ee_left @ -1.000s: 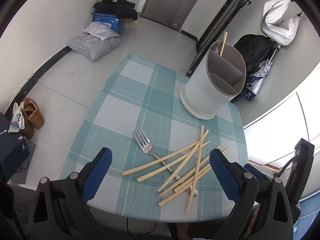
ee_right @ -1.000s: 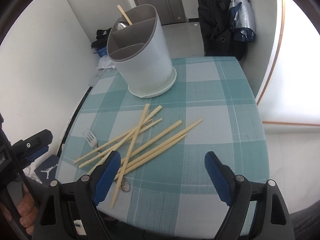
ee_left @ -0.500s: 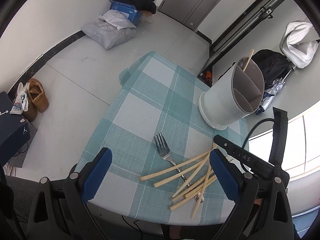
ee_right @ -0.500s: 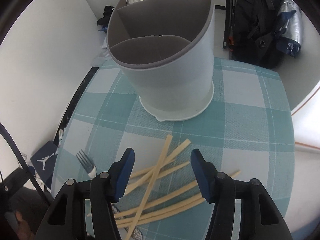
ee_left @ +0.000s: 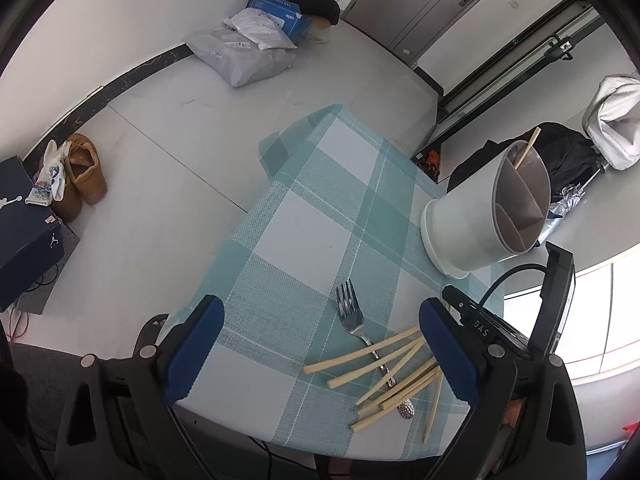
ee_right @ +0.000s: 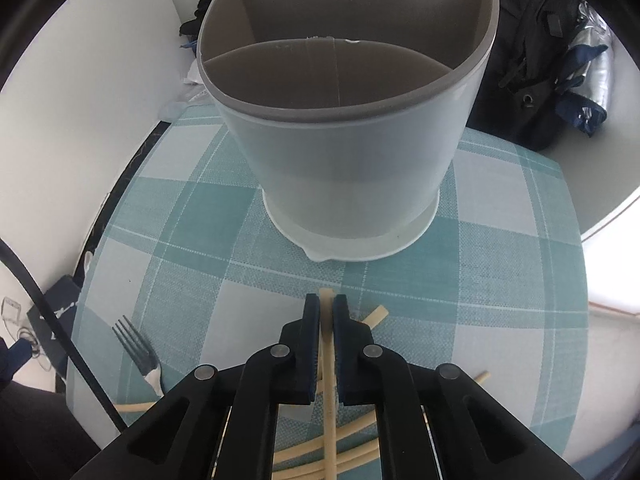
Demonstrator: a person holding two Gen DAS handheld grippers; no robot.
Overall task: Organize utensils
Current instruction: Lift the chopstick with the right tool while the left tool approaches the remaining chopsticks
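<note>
My right gripper [ee_right: 326, 304] points down at the table just in front of the white three-part utensil holder [ee_right: 340, 160]. Its jaws are closing, and the blue pads press on the sides of one pale chopstick [ee_right: 329, 384] near its far end. Several more chopsticks [ee_left: 384, 368] lie crossed over a steel fork [ee_left: 352, 316] near the table's front right. My left gripper [ee_left: 320, 308] hangs open above the table, with the fork's tines between its spread fingers but well below them. One chopstick [ee_left: 528, 146] stands in the holder's far compartment.
A teal checked cloth [ee_left: 300, 220] covers the small table, whose edges are close on all sides. On the floor lie parcels [ee_left: 244, 52], brown shoes [ee_left: 86, 172] and a dark box [ee_left: 24, 236]. A black bag [ee_right: 536, 60] and an umbrella sit behind the holder.
The right gripper moved forward and down toward the holder and went from wide open to shut on a chopstick. The left gripper drifted left and rolled a little, still open.
</note>
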